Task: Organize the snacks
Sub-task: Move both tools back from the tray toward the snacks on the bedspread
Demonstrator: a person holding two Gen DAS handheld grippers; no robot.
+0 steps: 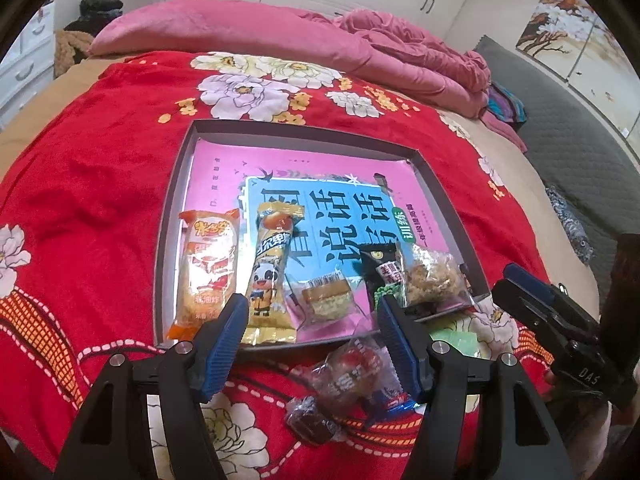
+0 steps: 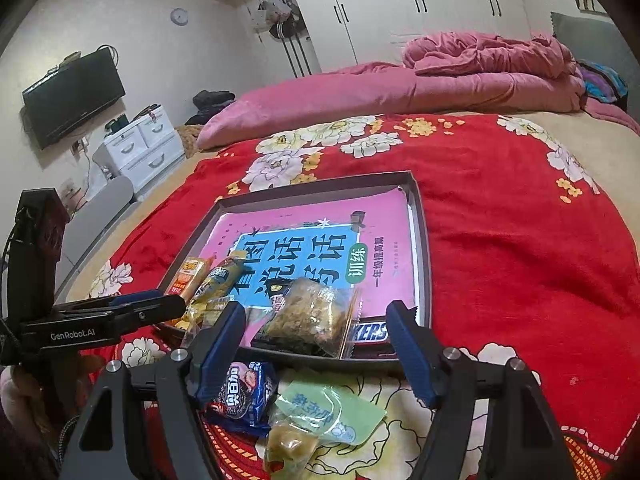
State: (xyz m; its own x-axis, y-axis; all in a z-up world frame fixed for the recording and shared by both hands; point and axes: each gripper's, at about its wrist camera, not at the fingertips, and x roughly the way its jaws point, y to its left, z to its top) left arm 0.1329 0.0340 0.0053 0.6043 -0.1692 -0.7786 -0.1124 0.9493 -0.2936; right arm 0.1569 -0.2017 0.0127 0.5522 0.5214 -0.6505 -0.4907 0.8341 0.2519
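Observation:
A shallow grey box (image 1: 172, 208) (image 2: 422, 216) lies on the red bed cover with a pink book inside. Along its near side lie an orange snack pack (image 1: 206, 272), a yellow panda bar (image 1: 269, 276), a small clear-wrapped cake (image 1: 326, 296), a black-green pack (image 1: 380, 276) and a clear bag of brown snack (image 1: 434, 276) (image 2: 310, 316). My left gripper (image 1: 314, 338) is open above loose sweets: a red-wrapped one (image 1: 352, 372) and a dark one (image 1: 310, 420). My right gripper (image 2: 316, 354) is open above a blue cookie pack (image 2: 244, 394) and a green packet (image 2: 332, 414).
A Snickers bar (image 2: 370, 332) lies at the box's near right corner. A yellowish wrapped sweet (image 2: 290, 446) lies near the green packet. Pink quilts (image 1: 256, 36) are piled at the far side of the bed. A white drawer unit (image 2: 140, 148) stands by the wall.

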